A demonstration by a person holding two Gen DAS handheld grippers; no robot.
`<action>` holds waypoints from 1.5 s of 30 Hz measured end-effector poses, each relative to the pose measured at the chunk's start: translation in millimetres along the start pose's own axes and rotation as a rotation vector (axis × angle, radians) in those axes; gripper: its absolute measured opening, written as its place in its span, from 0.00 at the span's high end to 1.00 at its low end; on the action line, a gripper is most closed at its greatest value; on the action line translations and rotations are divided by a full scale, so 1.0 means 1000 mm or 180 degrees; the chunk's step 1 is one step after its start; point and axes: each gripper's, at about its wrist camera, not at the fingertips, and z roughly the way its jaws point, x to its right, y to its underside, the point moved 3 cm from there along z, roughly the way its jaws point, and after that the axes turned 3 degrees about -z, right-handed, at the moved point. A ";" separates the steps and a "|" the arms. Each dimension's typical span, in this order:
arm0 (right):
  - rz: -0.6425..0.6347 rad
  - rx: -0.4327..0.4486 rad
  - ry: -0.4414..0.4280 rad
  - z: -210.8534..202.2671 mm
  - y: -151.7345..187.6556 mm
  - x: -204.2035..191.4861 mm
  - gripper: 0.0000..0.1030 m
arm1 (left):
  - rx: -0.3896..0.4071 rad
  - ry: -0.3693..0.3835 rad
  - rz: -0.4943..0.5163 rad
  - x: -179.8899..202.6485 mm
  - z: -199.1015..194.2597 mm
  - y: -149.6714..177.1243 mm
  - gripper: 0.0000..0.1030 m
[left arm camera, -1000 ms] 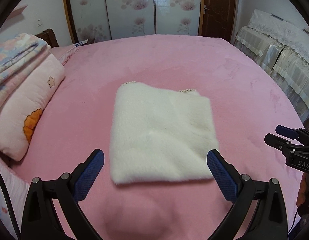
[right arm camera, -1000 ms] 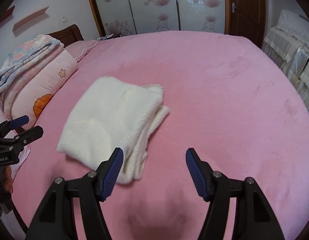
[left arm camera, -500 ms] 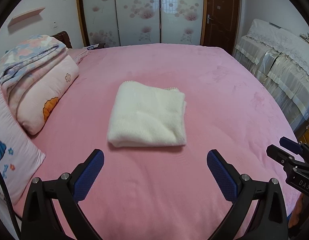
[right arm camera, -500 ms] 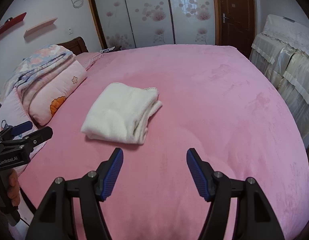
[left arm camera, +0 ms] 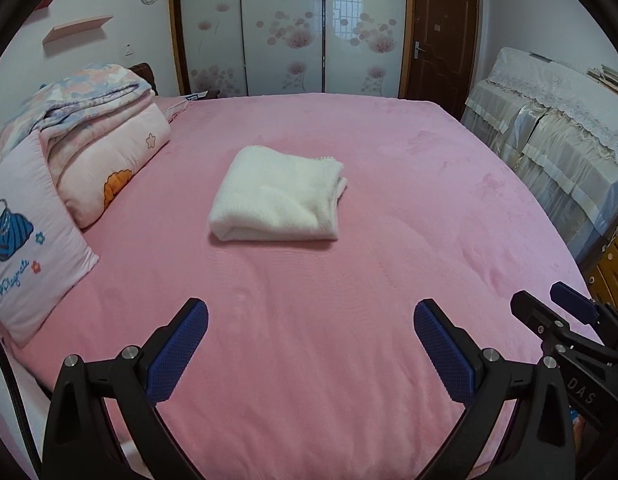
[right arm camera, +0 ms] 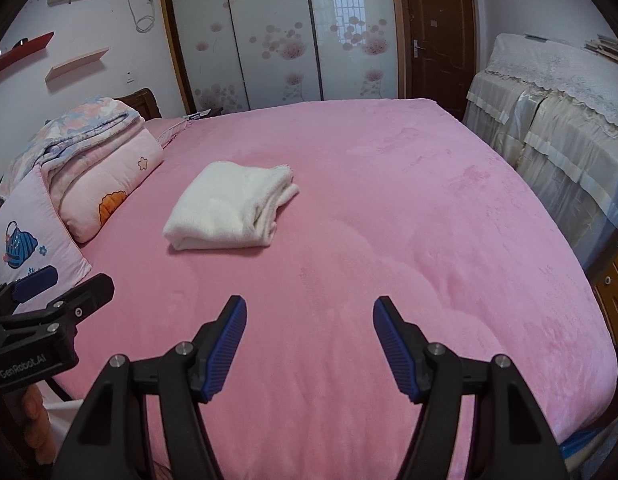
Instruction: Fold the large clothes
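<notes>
In your left wrist view, you are holding the left gripper (left arm camera: 311,334) over the near edge of the pink bed (left arm camera: 389,264), its jaws standing wide with nothing between them. The folded white garment (left arm camera: 277,202) is lying well ahead, near the middle of the bed and nearer its left edge, where the stacked quilts (left arm camera: 105,148) and the pillow (left arm camera: 29,240) are sitting. Your right gripper (left arm camera: 549,312) is showing at the right edge.

In your right wrist view, you are holding the right gripper (right arm camera: 310,334) moderately open and empty above the near edge. The garment (right arm camera: 229,212) is resting ahead and to the left, its layered edges facing right.
</notes>
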 end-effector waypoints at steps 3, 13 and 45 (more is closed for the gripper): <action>0.0025 0.0025 0.0020 -0.011 0.013 -0.001 0.31 | -0.0034 -0.0038 0.0006 0.003 -0.009 0.015 0.00; -0.0010 0.0014 0.0011 -0.030 0.038 -0.004 0.29 | -0.0171 -0.0074 0.0041 0.009 -0.020 0.041 0.00; 0.0002 -0.0048 0.0129 -0.042 0.058 0.000 0.29 | -0.0271 -0.0054 -0.0031 0.011 -0.020 0.056 0.01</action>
